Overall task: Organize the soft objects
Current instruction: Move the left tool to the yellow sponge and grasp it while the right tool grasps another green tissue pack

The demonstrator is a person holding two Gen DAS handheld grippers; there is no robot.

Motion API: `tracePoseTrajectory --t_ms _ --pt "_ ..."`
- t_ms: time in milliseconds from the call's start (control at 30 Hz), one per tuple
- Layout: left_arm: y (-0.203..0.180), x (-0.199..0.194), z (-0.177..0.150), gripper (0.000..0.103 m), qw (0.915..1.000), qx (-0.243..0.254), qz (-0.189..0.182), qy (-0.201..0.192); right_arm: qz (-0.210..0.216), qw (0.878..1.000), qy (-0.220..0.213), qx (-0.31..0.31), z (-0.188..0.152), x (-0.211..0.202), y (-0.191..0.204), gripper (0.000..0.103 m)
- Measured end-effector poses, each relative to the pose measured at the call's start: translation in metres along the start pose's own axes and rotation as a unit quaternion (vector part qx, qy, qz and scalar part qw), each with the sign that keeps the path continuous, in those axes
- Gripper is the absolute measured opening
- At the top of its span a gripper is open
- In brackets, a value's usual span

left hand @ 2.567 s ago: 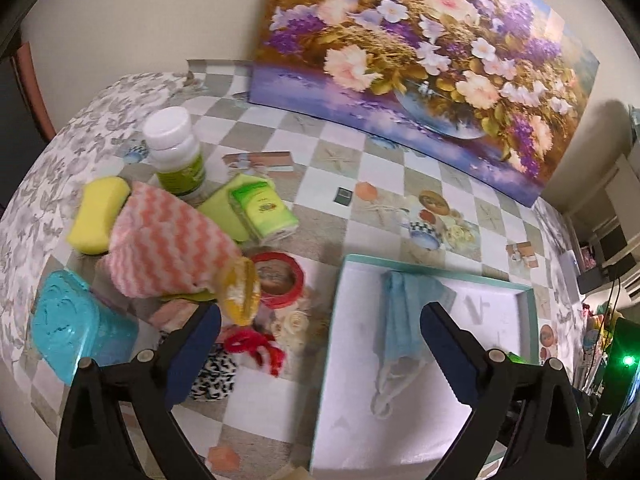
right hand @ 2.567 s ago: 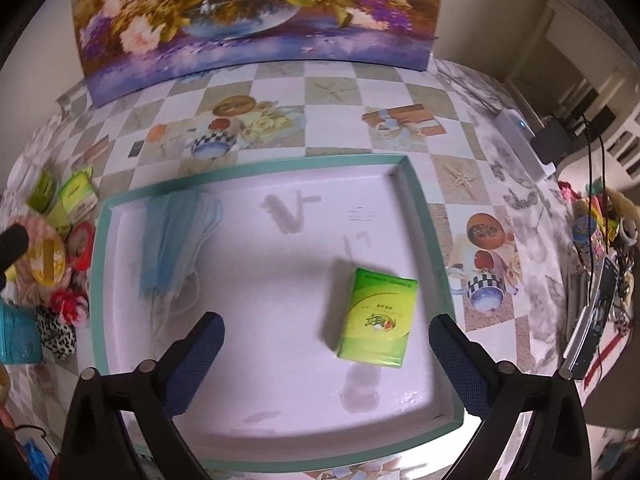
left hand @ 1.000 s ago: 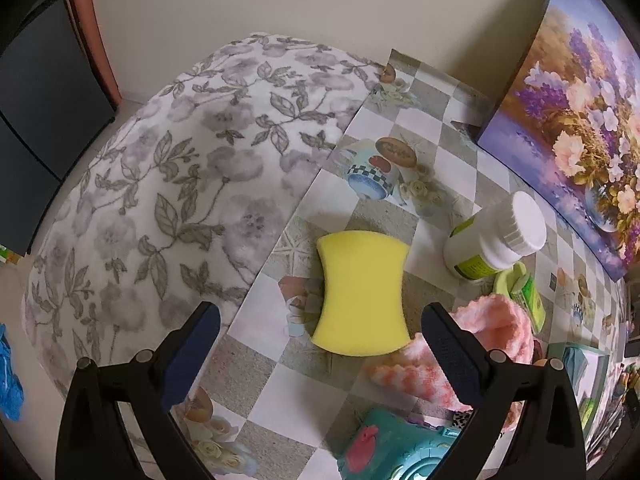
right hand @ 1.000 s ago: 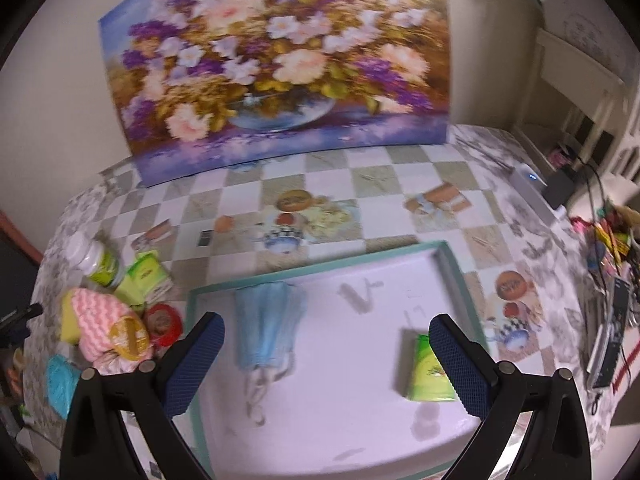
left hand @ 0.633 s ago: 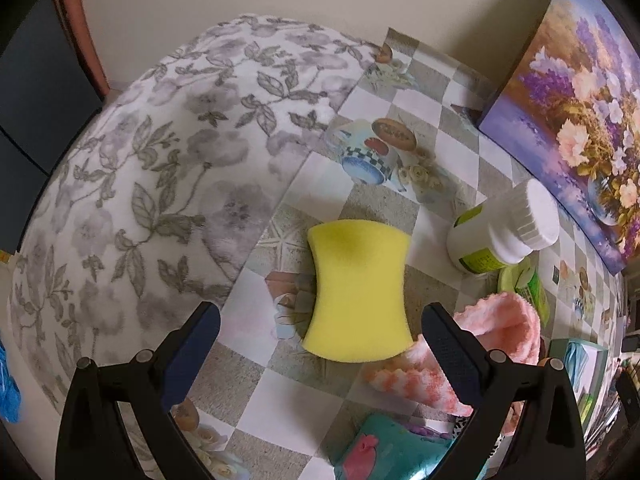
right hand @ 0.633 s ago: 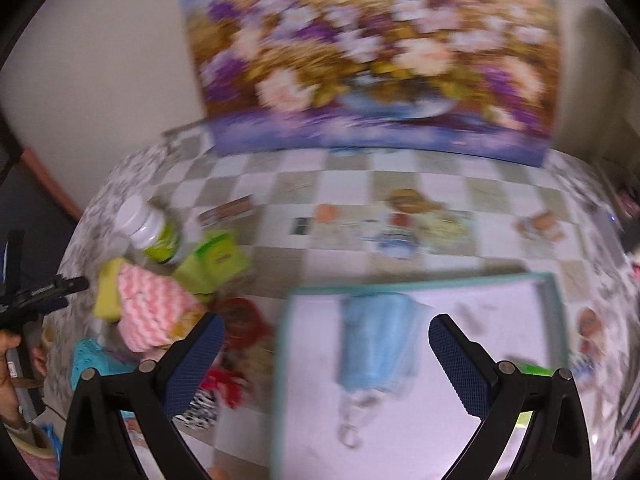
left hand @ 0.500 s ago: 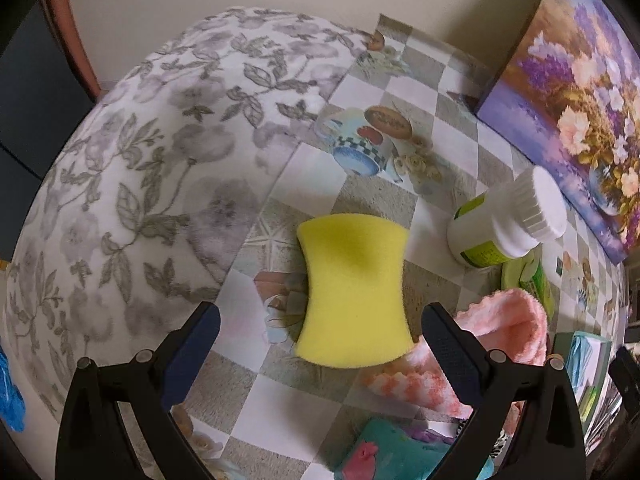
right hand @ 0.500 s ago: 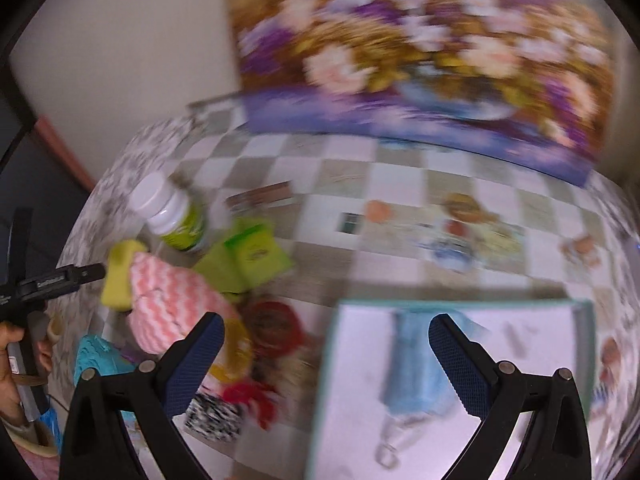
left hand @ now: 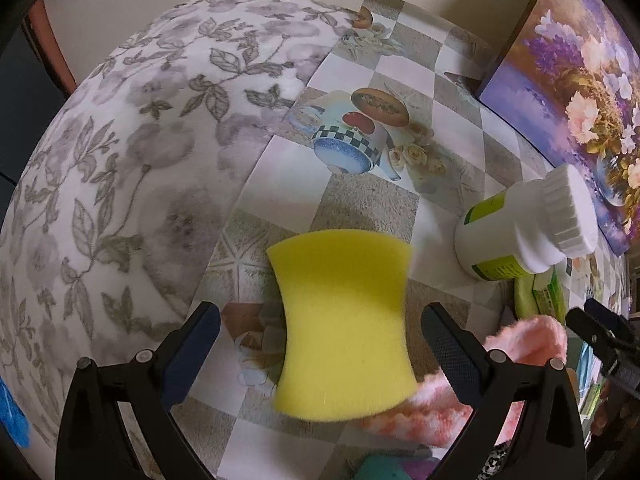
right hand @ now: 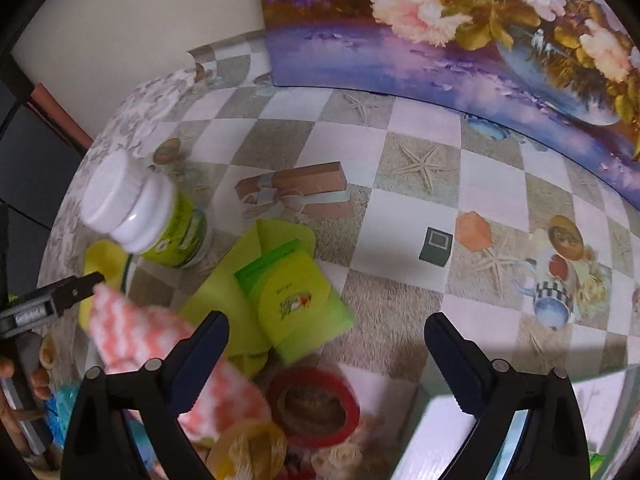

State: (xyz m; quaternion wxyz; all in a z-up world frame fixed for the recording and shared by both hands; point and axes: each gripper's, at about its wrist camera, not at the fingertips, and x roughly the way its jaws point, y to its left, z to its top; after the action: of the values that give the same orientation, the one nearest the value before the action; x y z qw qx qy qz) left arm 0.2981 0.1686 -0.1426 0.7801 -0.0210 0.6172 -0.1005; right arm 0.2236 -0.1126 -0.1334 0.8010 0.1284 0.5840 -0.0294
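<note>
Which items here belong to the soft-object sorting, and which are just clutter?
Part of the job:
- yellow sponge, between the open left gripper fingers
- pink chevron cloth
- green tissue pack, ahead of the open right gripper

Lying about:
- white-capped bottle
- red tape roll
- flower painting

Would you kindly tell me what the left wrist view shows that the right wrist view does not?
Only the left wrist view shows the grey floral cloth and the whole yellow foam sponge between its open tongs. Only the right wrist view shows the green tissue packet and red tape roll. Both show the white-capped green-labelled bottle and the pink-and-white fuzzy cloth.
</note>
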Motion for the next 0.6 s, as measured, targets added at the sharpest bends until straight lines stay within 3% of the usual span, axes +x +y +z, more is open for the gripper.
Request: tracePoseTrajectory --t_ms 467,600 --pt "-0.005 0.010 0.003 0.099 0.9999 0.009 -0.011 0.004 0.010 1.000 0.016 0.015 0.004 0.020 0.008 0.084" --pt "-0.001 0.009 0.001 0.087 0.9999 0.006 -0.015 0.004 0.009 1.000 0.021 0.014 0.005 0.023 0.013 0.078"
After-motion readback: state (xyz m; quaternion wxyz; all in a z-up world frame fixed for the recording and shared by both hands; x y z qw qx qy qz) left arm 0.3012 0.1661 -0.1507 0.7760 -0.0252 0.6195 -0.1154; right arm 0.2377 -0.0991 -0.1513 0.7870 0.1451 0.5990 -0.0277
